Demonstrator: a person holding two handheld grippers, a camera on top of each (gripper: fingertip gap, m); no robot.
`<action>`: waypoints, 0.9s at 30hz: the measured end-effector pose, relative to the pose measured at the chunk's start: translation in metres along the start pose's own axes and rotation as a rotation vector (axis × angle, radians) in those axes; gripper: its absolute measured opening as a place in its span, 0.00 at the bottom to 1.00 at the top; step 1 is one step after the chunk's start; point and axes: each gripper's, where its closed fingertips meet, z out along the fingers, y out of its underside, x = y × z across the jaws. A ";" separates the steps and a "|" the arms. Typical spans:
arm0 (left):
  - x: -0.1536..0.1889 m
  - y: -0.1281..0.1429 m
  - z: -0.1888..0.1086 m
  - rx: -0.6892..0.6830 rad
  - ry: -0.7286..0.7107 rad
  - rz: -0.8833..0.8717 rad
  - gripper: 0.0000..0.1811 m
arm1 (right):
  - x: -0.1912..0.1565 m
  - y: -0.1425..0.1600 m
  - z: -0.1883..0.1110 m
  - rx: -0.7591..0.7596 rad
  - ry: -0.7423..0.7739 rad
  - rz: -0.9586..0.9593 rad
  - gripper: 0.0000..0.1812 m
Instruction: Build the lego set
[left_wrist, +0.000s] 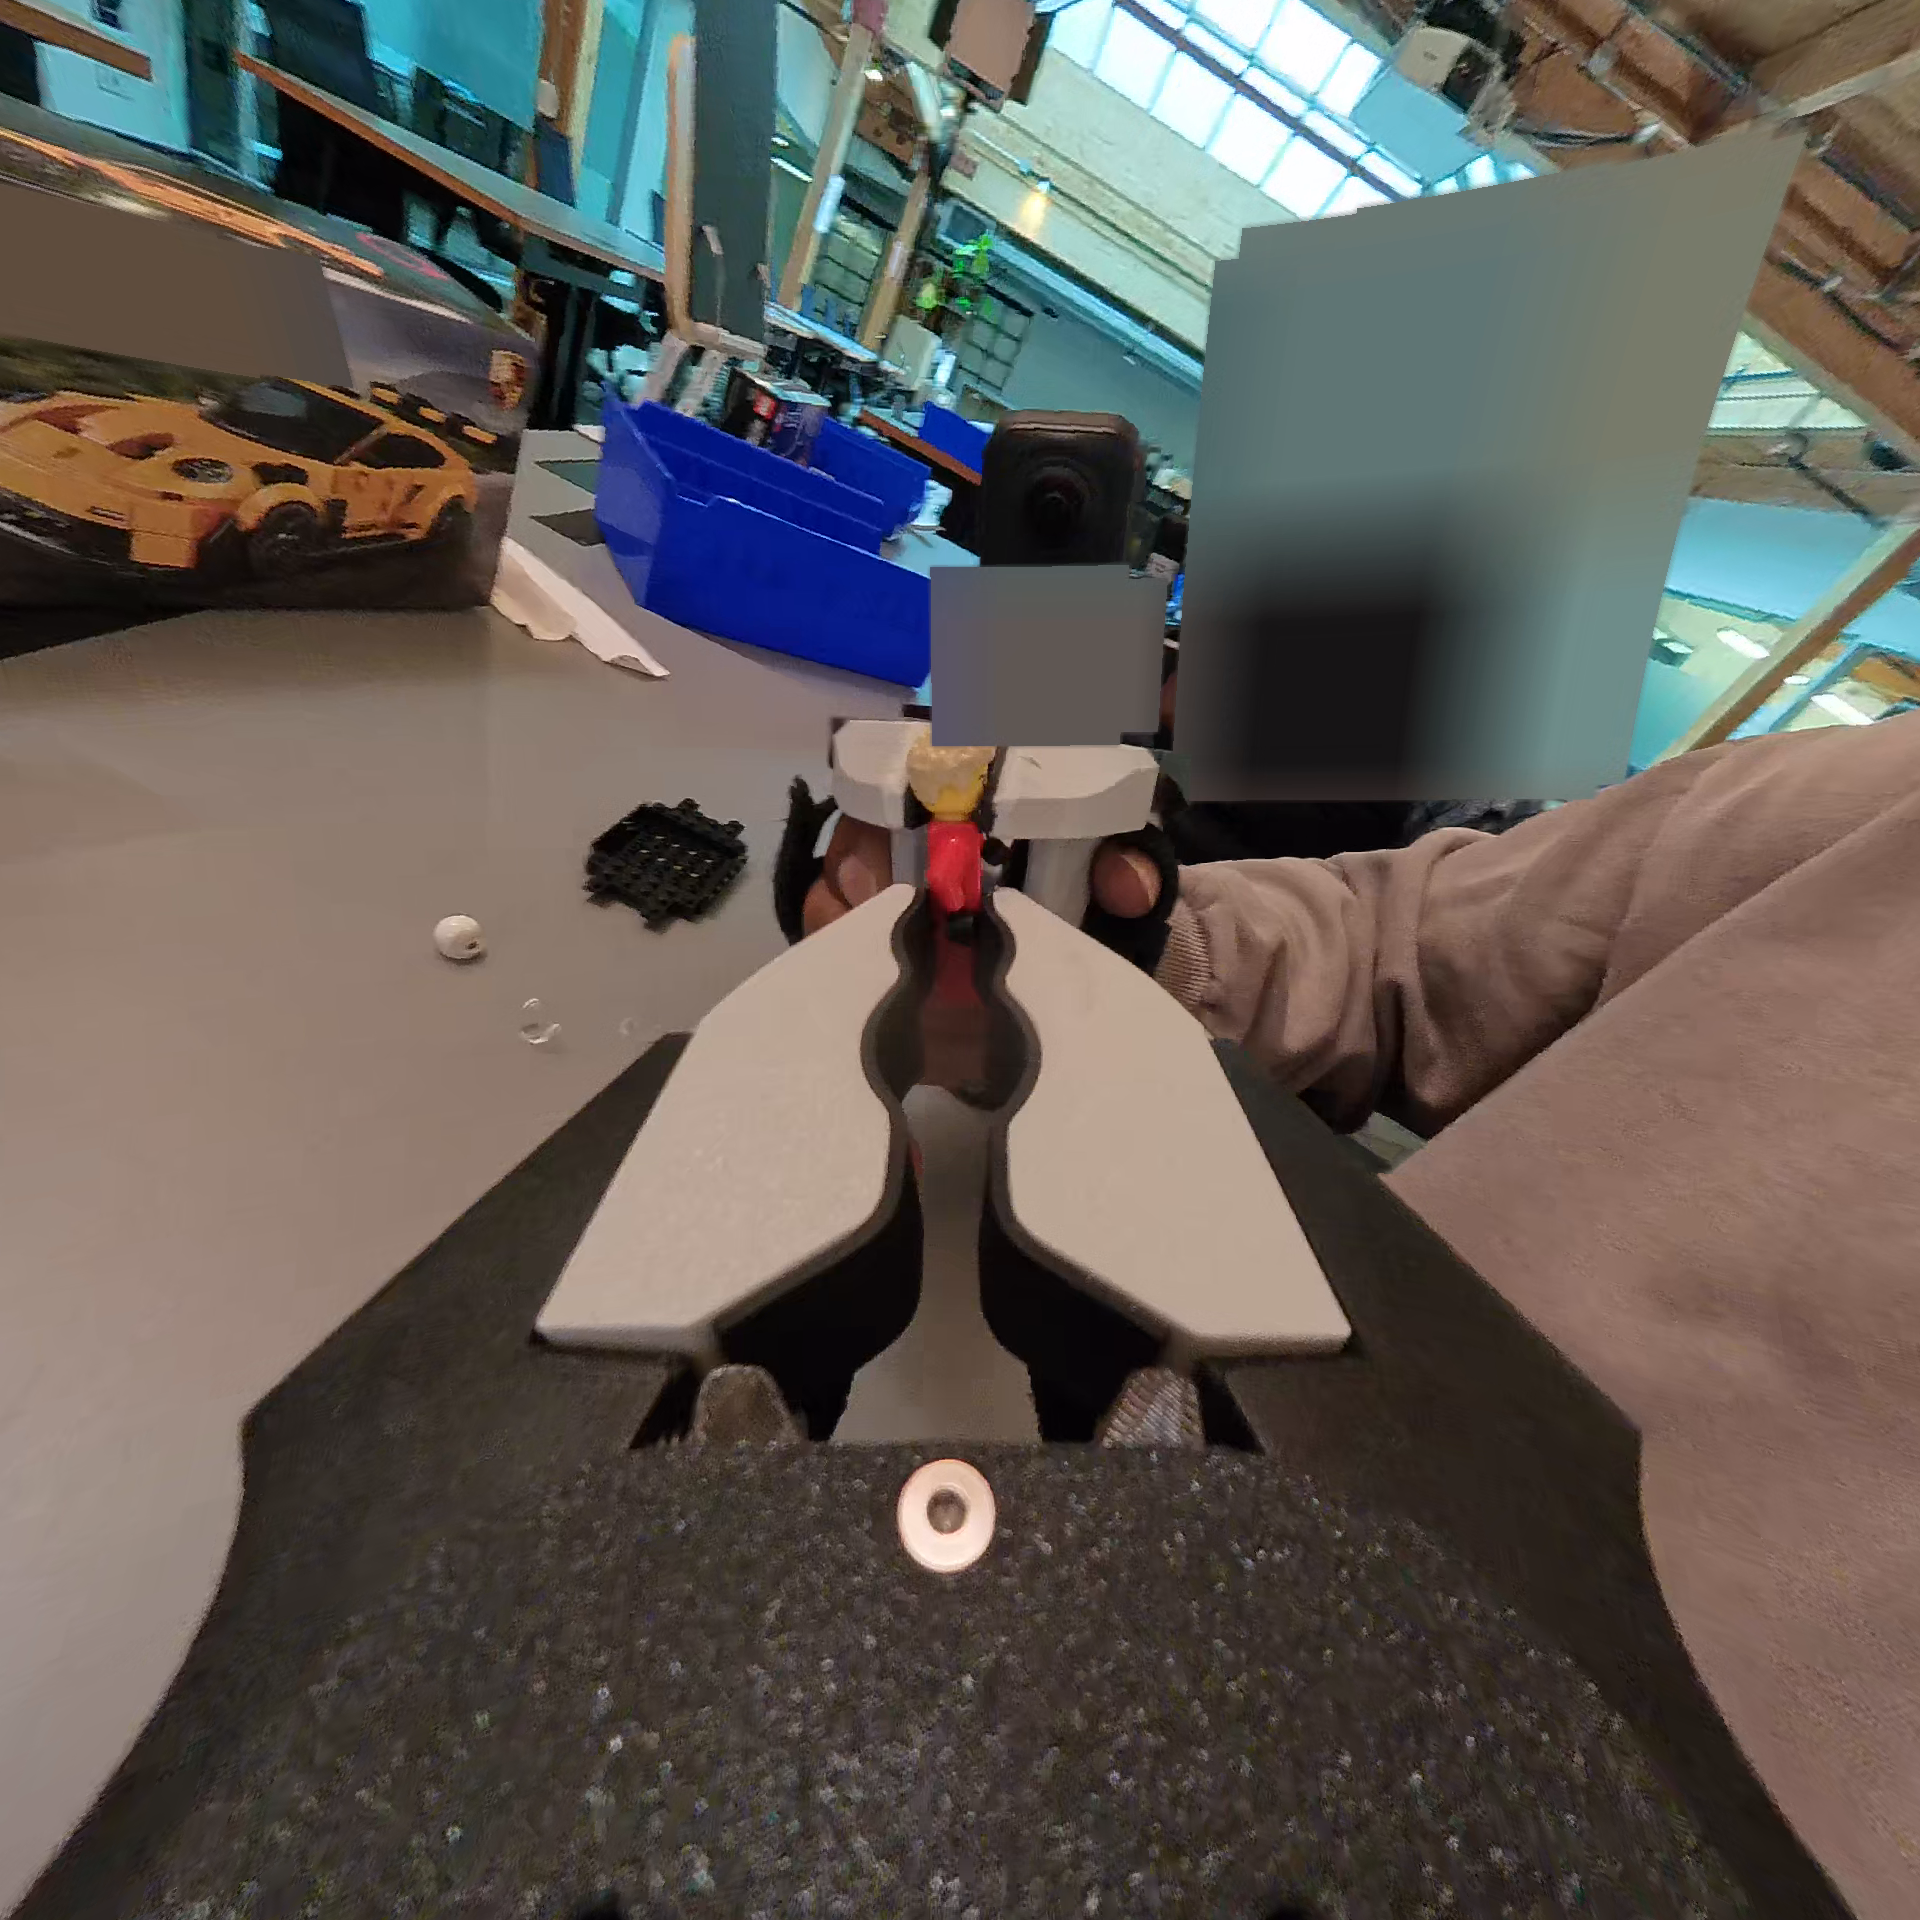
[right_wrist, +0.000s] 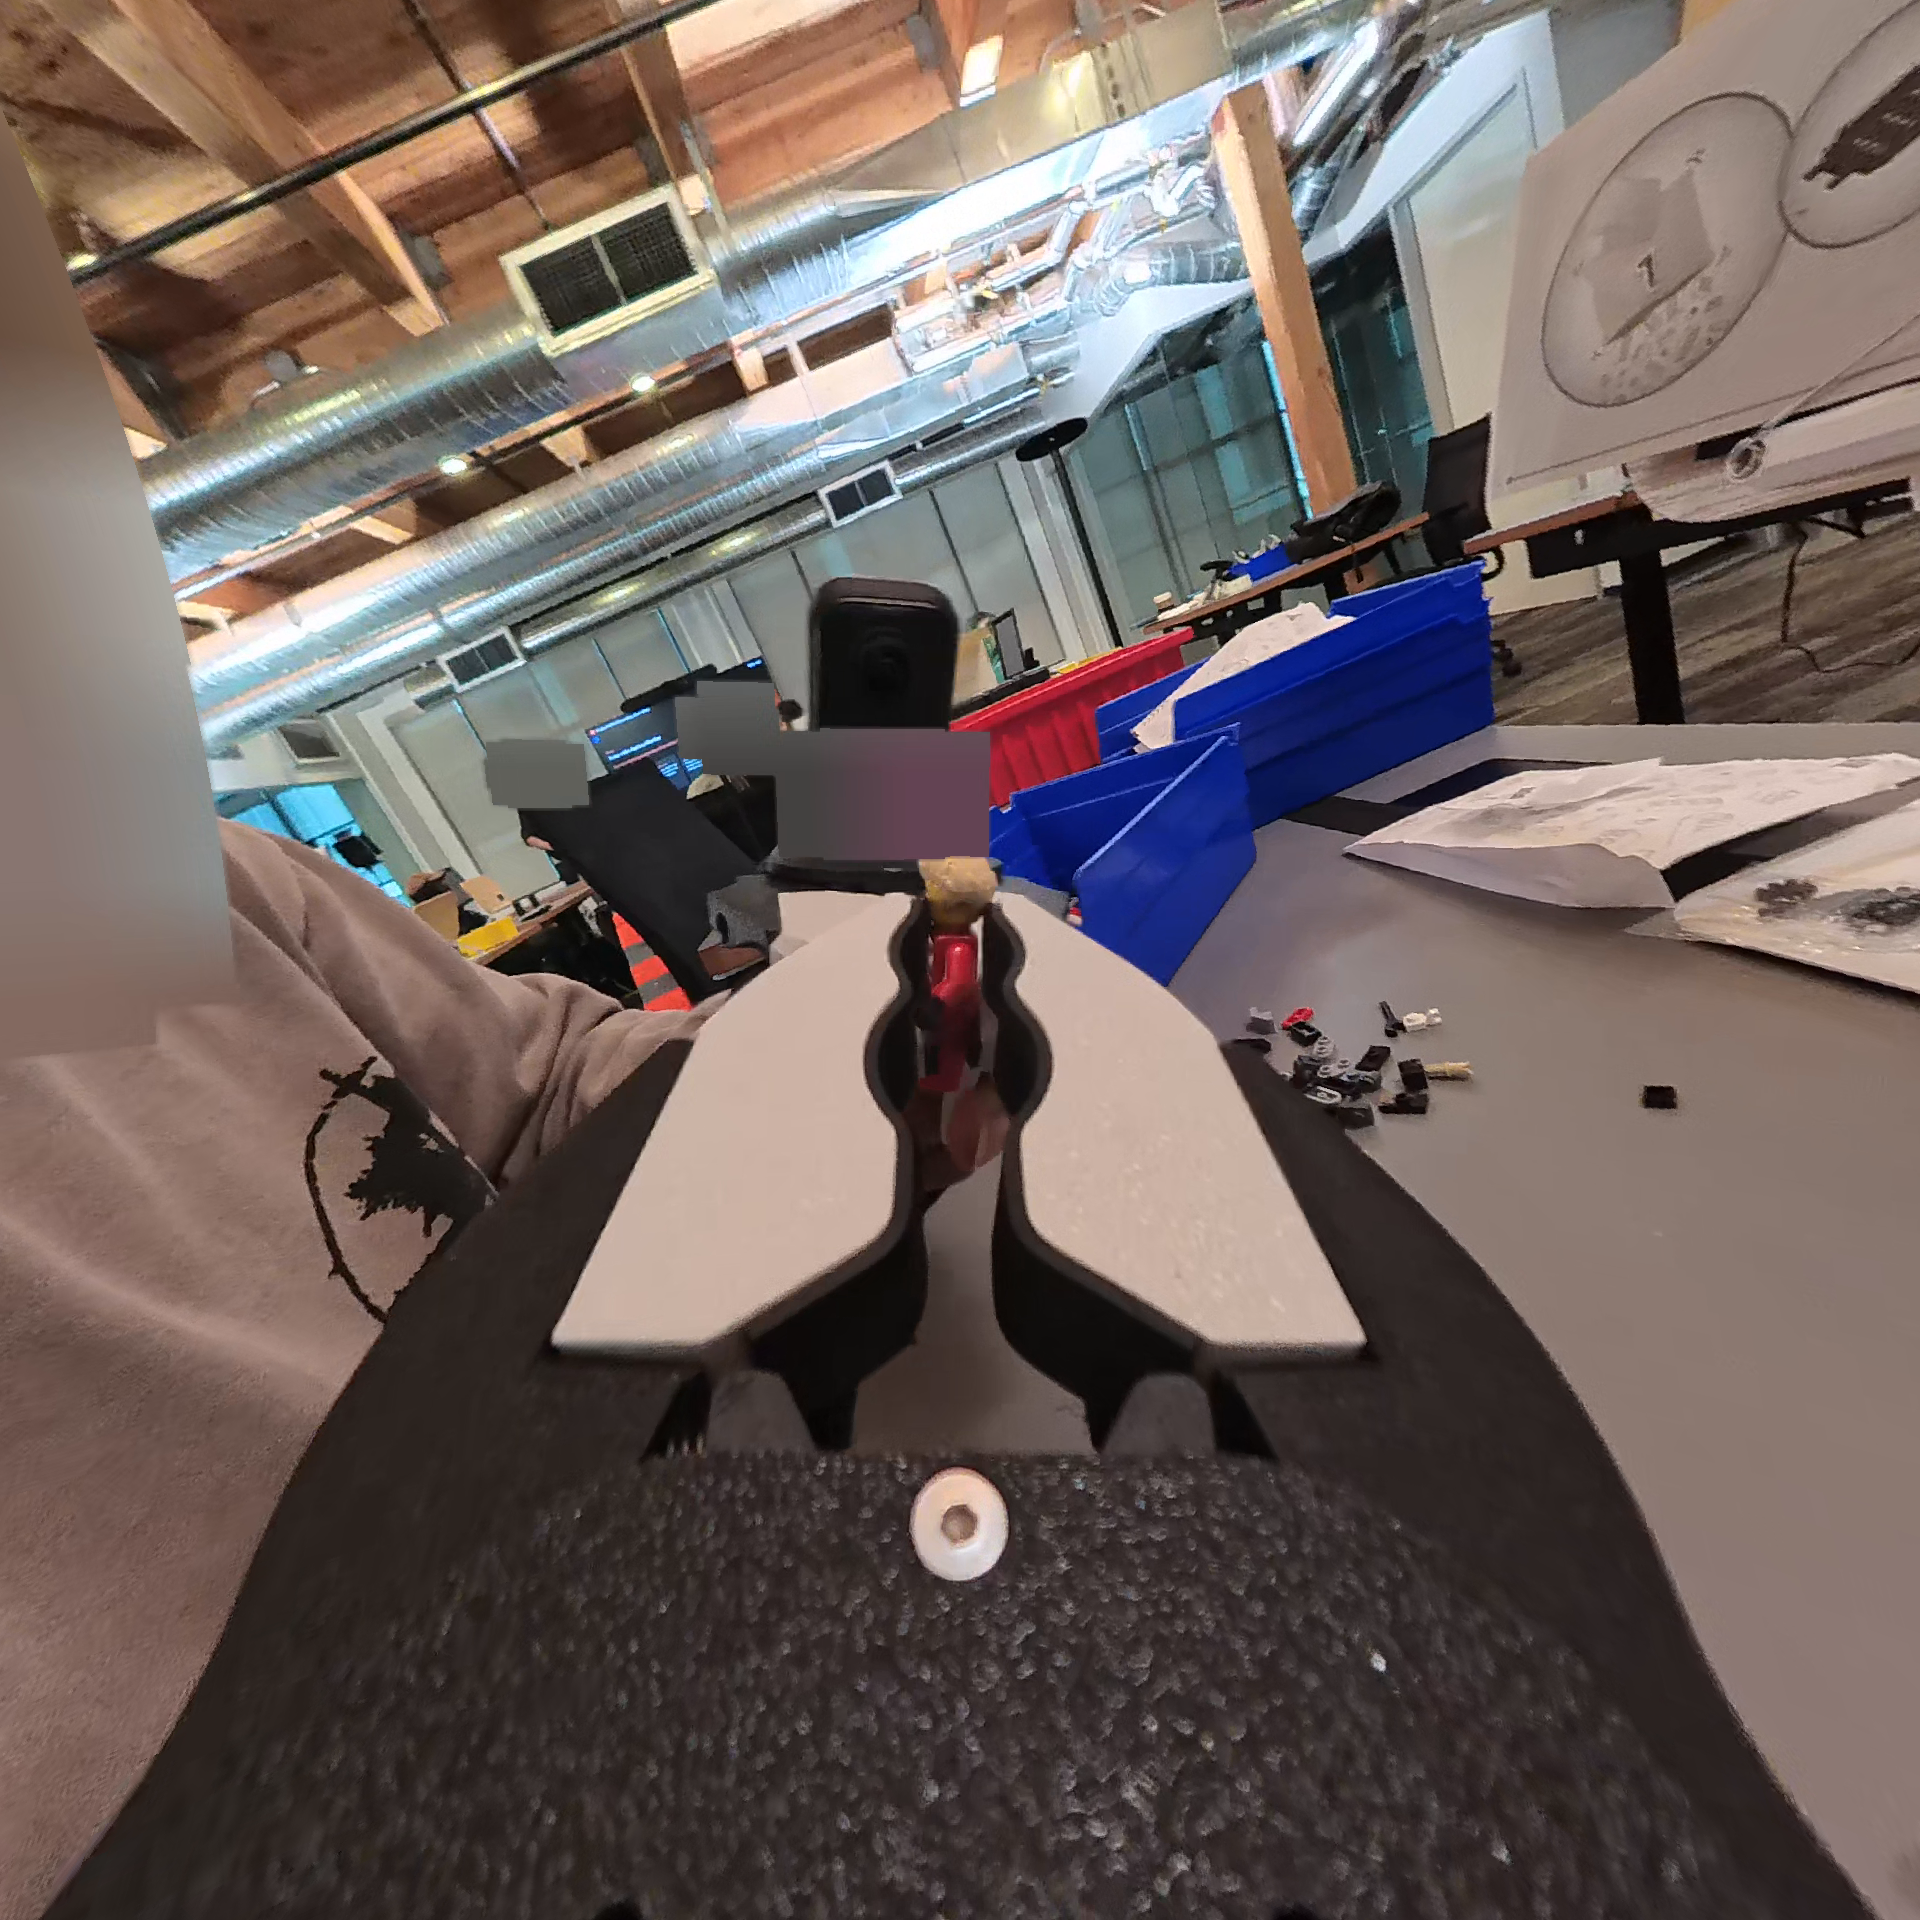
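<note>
Above the grey worktop (left_wrist: 260, 1039), both hand-held grippers, left (left_wrist: 951, 914) and right (right_wrist: 951, 925), clamp one red-suited, blond-haired plastic minifigure (left_wrist: 954, 868).

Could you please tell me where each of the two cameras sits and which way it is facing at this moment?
Left wrist view: on the left gripper, looking along its fingers at the minifigure, the right gripper beyond, a gloved hand and sleeve.
Right wrist view: on the right gripper, facing back at the minifigure, with the sweatshirt at left and loose pieces on the table.
Shared: the minifigure, gripped from opposite sides; blue bins.
</note>
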 end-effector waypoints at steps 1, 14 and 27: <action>0.003 0.000 0.000 0.000 0.029 -0.016 0.04 | -0.002 0.000 0.000 -0.002 -0.018 -0.004 0.05; 0.024 0.000 -0.001 -0.007 0.202 -0.075 0.04 | -0.023 -0.002 -0.001 0.006 -0.155 -0.004 0.05; 0.000 0.001 0.000 -0.011 -0.004 -0.008 0.04 | -0.002 0.000 0.001 -0.024 0.042 -0.092 0.06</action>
